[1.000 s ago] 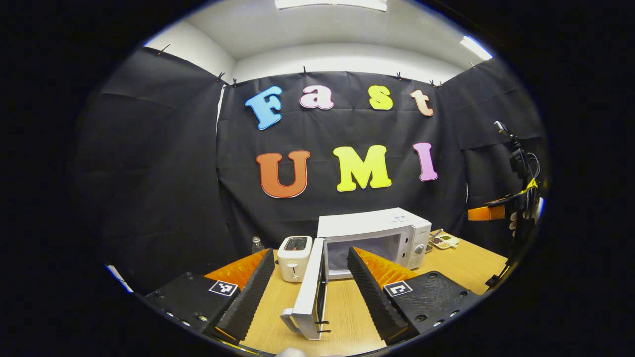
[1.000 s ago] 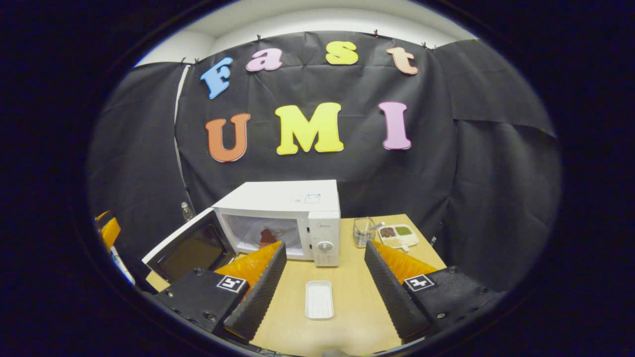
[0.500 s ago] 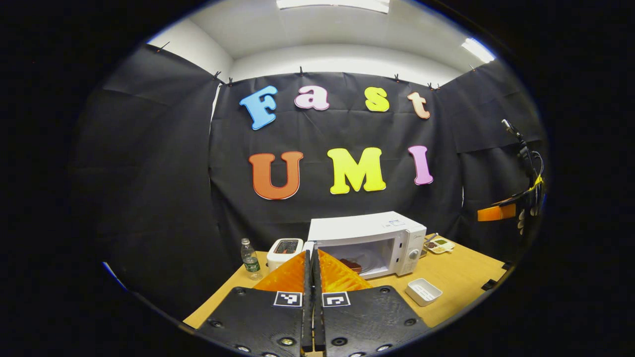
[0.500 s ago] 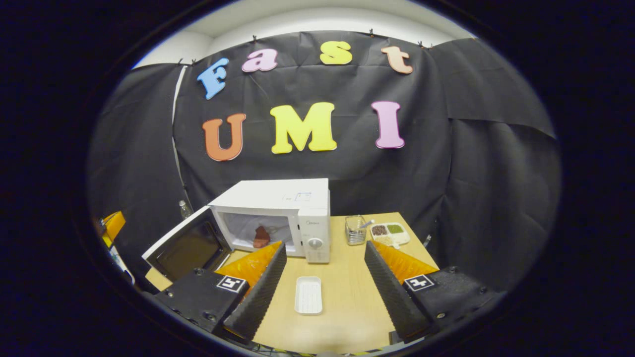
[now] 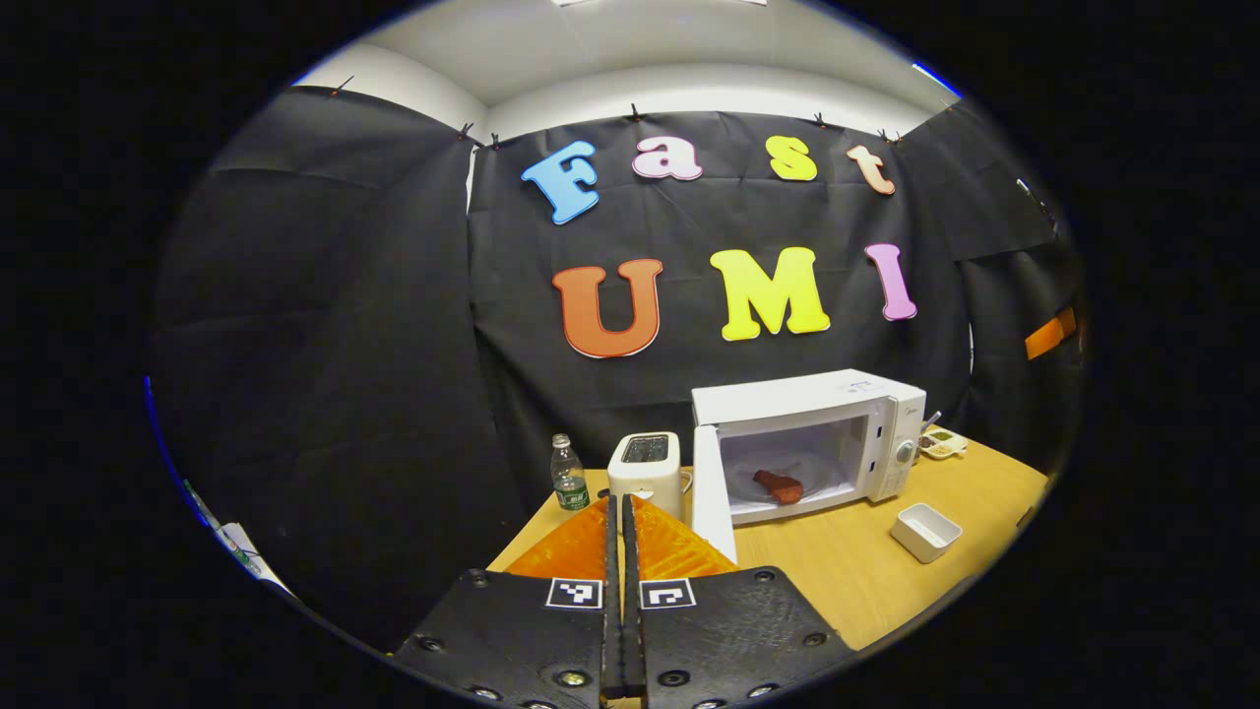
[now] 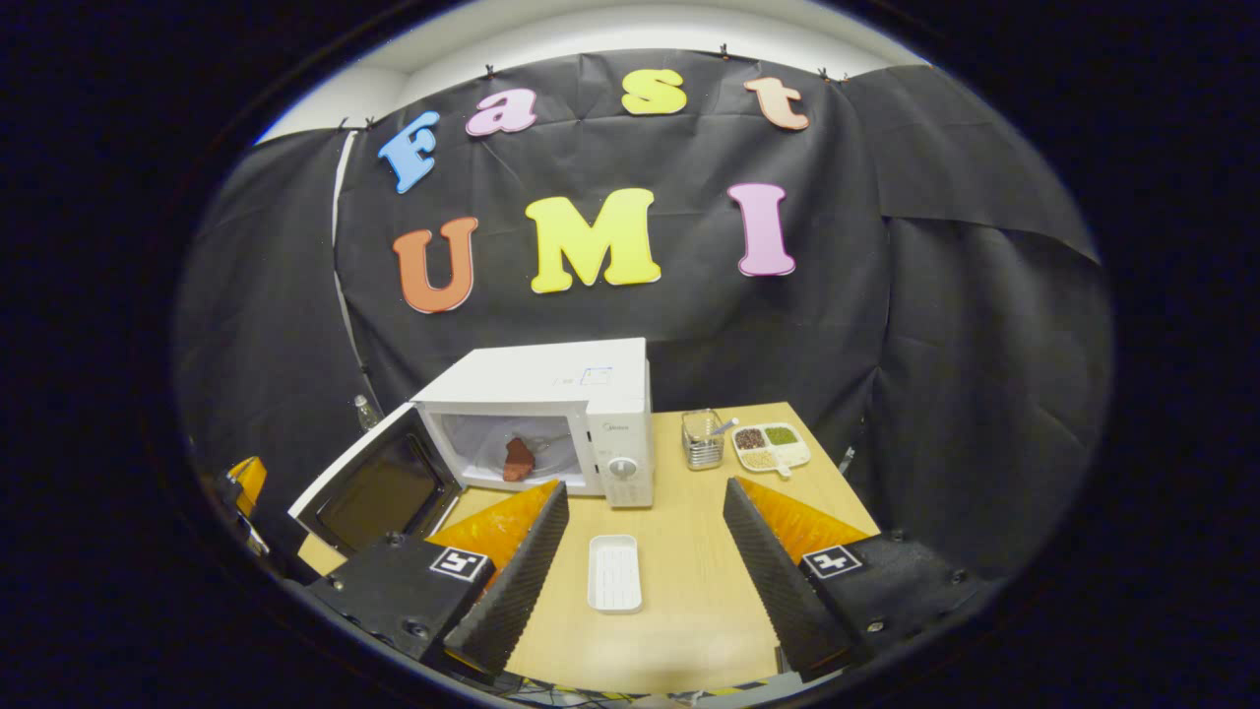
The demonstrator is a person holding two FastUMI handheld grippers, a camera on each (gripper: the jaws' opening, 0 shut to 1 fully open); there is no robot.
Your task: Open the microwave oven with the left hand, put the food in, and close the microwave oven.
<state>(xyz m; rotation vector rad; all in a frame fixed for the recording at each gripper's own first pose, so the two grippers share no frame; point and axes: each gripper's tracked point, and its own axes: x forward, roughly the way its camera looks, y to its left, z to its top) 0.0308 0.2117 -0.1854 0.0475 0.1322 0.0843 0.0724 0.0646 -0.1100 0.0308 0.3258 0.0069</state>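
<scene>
Up front in the left gripper view, the left tongs [image 5: 622, 512] are pressed together with nothing between them, low over the near edge of the table [image 5: 866, 581]. The microwave oven [image 5: 807, 438] stands ahead and to their right, well apart from them, its front turned toward the camera and slightly rightward. Its door [image 5: 711, 502] hangs open on the left side, seen almost edge-on, the free edge swung out toward the tongs and ending just right of their tips. The food [image 5: 778, 485], a reddish-brown piece, lies on the oven floor inside the cavity, its long axis running left to right with a slight tilt. A small white tray [image 5: 925, 532] sits on the table in front of the oven's right end. A toaster [image 5: 645, 465] and a bottle [image 5: 567, 475] stand left of the door.

Next, in the right gripper view, the right tongs [image 6: 638, 512] are spread wide, holding nothing. The white tray [image 6: 614, 587] lies on the table between the two fingers, touching neither, its long axis pointing away toward the oven. The microwave oven [image 6: 551, 414] is beyond and left of the tongs, door [image 6: 379, 483] swung open to the left with its dark inner face showing. The food [image 6: 518, 459] rests inside, standing roughly upright in this view.
</scene>
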